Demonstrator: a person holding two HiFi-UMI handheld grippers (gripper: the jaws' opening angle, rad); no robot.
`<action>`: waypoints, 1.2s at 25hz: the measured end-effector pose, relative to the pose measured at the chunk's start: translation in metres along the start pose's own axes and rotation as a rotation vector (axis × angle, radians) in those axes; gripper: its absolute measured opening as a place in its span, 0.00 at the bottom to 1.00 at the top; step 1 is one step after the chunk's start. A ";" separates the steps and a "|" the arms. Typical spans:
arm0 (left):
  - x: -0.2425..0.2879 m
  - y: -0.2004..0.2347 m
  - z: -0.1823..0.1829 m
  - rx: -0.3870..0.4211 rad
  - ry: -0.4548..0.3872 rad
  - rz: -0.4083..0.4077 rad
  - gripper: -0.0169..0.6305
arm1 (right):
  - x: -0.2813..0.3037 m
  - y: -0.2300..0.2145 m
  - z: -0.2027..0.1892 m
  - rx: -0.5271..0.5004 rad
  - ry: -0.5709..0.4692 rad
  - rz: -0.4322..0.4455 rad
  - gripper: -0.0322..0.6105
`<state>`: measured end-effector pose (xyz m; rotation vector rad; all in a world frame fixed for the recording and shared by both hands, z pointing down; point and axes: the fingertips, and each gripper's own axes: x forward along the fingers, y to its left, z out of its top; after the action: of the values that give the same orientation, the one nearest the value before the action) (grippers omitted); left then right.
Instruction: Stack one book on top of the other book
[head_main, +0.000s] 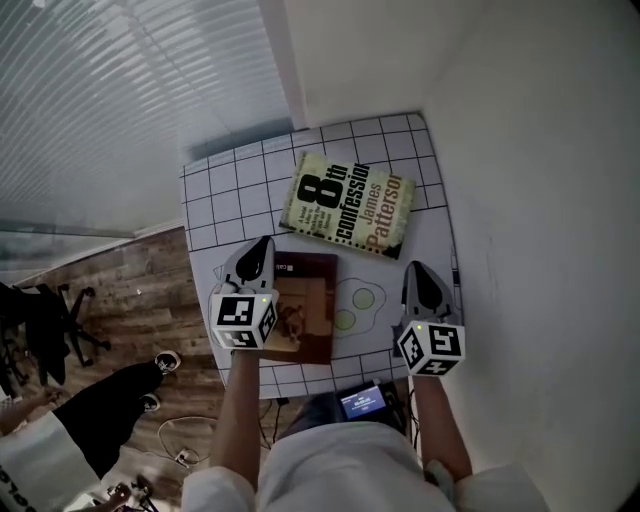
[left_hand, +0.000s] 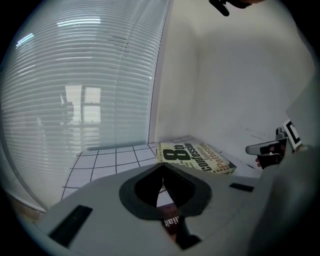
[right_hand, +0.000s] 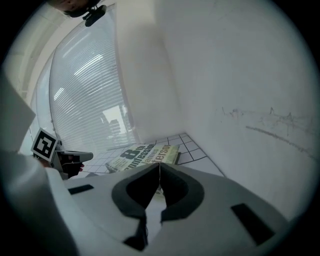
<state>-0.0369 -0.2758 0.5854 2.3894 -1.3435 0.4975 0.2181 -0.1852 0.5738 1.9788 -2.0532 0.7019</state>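
left gripper (head_main: 262, 248): jaws together, empty, above dark maroon book (head_main: 312, 300) | right gripper (head_main: 415, 272): jaws together, empty | olive-yellow paperback book (head_main: 348, 203): flat just beyond, unstacked | judged: pre-grasp approach

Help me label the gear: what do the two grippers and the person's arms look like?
The left gripper and right gripper are pale grey, tapering to pointed jaws with dark inner lining. Each bears a white cube of black square markers. The sleeves are white.
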 end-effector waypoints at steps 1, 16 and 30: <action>0.002 0.001 0.000 0.000 0.004 0.003 0.04 | 0.002 -0.001 -0.002 0.002 0.003 0.001 0.06; 0.034 0.006 -0.011 -0.054 0.116 -0.019 0.04 | 0.030 -0.008 -0.014 0.054 0.055 0.012 0.06; 0.062 0.007 -0.025 -0.146 0.289 -0.116 0.28 | 0.057 0.000 -0.025 0.173 0.114 0.098 0.29</action>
<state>-0.0160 -0.3131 0.6374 2.1638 -1.0710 0.6593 0.2087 -0.2236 0.6216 1.8853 -2.0957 1.0194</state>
